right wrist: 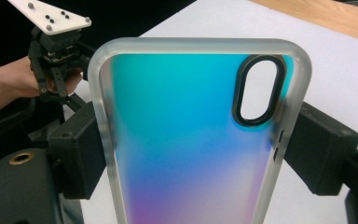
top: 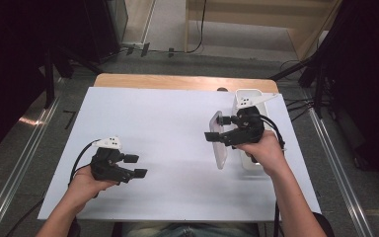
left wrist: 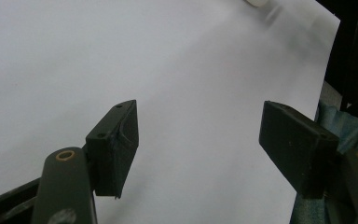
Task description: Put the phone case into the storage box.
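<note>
Phone case, long axis upright, pinched across its width by right gripper fingers; left gripper, fingers spread empty, well left of case over bench.

Bright even light, dark surroundings, slight blur

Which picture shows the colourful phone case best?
The right gripper view: the phone case is close up there, blue fading to purple, with its black-ringed camera hole, clamped by the right gripper. The high view shows it small, edge-on and pale. In the left gripper view I can't find it.
</note>
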